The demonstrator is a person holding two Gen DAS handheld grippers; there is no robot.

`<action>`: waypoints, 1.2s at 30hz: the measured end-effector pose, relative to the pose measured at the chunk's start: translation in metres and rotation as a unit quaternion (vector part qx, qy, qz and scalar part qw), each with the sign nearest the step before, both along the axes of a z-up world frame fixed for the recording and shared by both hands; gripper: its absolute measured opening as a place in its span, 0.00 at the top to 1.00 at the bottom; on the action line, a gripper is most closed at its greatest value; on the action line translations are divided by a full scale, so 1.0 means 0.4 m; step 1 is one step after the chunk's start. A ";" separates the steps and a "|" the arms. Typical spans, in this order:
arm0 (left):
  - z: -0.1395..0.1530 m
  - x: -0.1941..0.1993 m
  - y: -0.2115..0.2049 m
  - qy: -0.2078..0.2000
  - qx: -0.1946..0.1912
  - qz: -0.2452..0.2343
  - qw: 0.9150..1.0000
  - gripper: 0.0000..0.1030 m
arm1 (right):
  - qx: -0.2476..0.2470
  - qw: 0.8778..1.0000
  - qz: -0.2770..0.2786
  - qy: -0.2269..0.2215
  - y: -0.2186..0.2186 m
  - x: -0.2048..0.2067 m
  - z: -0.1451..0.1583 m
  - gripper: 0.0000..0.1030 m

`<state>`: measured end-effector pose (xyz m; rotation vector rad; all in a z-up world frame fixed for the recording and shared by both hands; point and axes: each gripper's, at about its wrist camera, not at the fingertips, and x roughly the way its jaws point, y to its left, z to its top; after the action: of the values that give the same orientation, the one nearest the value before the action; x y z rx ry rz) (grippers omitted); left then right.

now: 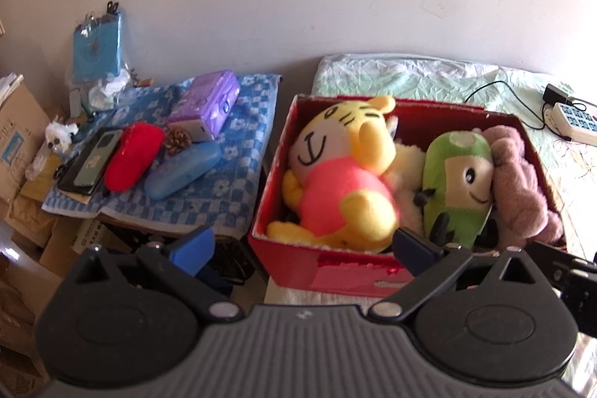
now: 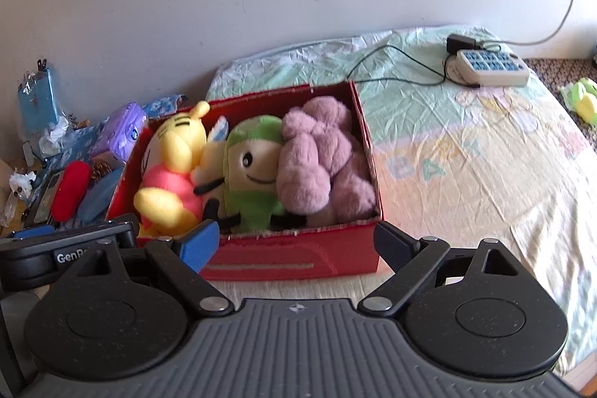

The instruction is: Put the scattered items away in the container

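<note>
Left tool [image 1: 302,250]: spread, empty, before box.
Right tool [image 2: 296,245]: spread, empty.
Red box [image 2: 294,258]: on bed [image 2: 466,155].
Contents: tiger plush [image 1: 335,174], green plush [image 1: 455,181], purple plush [image 2: 321,155] inside.

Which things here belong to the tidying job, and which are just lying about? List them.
Part of the job:
red box
tiger toy
green toy
purple toy
small green toy out on the bed

Just lying about:
power strip
red case
blue case
phone
pine cone
</note>
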<state>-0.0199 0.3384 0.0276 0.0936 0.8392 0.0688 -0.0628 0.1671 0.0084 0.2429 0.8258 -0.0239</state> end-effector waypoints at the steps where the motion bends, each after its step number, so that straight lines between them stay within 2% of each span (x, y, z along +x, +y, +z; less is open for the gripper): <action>1: 0.005 0.003 -0.003 -0.003 0.002 0.001 1.000 0.02 | 0.001 1.000 -0.002 -0.003 -0.004 0.005 0.005 0.11; 10: 0.028 0.033 -0.007 -0.013 0.000 0.010 1.000 0.02 | 0.012 0.999 -0.011 -0.032 -0.015 0.030 0.045 0.11; 14: 0.012 0.032 -0.004 -0.004 -0.008 0.007 1.000 0.02 | 0.008 0.999 -0.009 -0.033 -0.007 0.023 0.033 0.11; 20: 0.003 0.015 -0.008 -0.014 -0.001 -0.004 1.000 0.02 | 0.009 1.000 -0.010 -0.017 -0.010 0.020 0.010 0.11; 25: -0.011 0.032 0.006 0.003 -0.012 0.002 1.000 0.02 | 0.007 1.000 -0.015 -0.008 -0.015 0.019 -0.004 0.11; 36: -0.005 0.052 -0.003 -0.001 -0.004 0.003 1.000 0.02 | 0.009 1.000 -0.018 -0.019 -0.008 0.036 0.010 0.11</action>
<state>0.0010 0.3371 0.0255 0.0834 0.8372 0.0707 -0.0484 0.1640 0.0124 0.2747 0.7839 -0.0452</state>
